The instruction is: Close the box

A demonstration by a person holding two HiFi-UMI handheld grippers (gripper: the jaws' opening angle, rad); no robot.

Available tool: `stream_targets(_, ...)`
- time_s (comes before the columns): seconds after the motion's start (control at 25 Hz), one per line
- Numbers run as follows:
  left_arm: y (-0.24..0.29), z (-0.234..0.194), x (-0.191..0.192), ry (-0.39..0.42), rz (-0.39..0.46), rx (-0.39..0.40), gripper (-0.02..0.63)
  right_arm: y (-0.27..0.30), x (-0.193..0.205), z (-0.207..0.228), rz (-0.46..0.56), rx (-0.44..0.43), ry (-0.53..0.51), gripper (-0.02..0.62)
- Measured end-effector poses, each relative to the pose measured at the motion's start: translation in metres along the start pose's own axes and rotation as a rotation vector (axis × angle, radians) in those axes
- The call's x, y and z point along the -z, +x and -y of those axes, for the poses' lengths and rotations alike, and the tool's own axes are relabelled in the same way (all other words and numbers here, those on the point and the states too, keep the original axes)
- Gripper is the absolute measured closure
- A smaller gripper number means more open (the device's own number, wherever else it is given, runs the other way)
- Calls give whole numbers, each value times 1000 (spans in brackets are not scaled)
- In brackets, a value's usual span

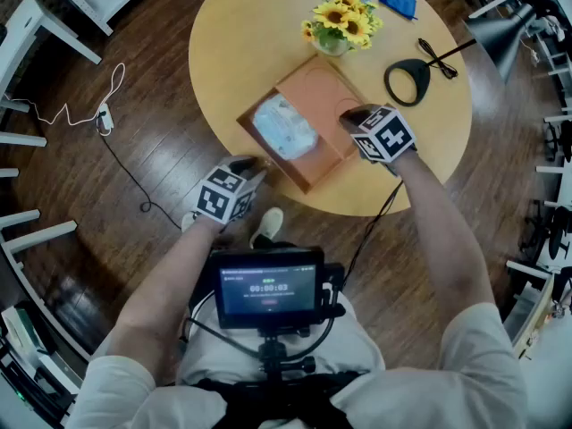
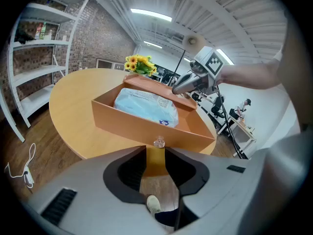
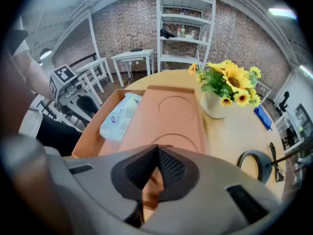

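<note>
box (image 1: pixel 326 170): centre of frame in head view, on the round table (image 1: pixel 223 52), lower corner near the table's edge
lid (image 1: pixel 317 92): covers the box's upper-right half; lower-left half open
wipes pack (image 1: pixel 284 128): lies in the open half
right gripper (image 1: pixel 355 114): jaws fully together, holding nothing; tips rest on the lid's right end
left gripper (image 1: pixel 257 166): jaws apart, nothing between them; just beside the box's lower-left wall, contact unclear
step (my read): sliding the lid shut with the right tips, left placed to brace
risk 1: closed tips only press on smooth wood, so they could skid and the lid stall
risk 2: the push runs toward the table edge; if the left one doesn't brace, the whole box slides
risk 3: pack looks about rim height, so the lid edge may catch and jam
left gripper view only: pack height against the near wall, and a small clear knob (image 2: pixel 159 142) on that wall
right gripper view only: two round recesses in the lid, tips meeting over the nearer one
head view only: box-to-edge margin, both grippers together
</note>
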State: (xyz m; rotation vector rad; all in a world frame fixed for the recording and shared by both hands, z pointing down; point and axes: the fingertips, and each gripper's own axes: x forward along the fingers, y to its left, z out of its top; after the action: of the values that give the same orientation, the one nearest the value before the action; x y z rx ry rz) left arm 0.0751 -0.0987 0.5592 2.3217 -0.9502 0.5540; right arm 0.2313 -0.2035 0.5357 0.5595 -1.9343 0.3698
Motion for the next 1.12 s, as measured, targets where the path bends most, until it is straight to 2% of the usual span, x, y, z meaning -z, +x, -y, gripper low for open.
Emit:
stream_targets(0.16, 17, 2, -4, 11, -2, 15, 482, 1, -3, 0, 8, -4, 0, 595)
stream_targets(0.28, 20, 3, -8, 16, 2, 5, 531, 2, -4, -1, 1, -6, -19, 595)
stream_targets(0.56, 28, 6, -12, 44, -16, 1, 535, 1, -5, -3, 17, -27, 1, 595)
stream_targets(1.12, 83, 11, -59, 90, -18, 50, 537, 2, -5, -6, -16, -70, -45, 595)
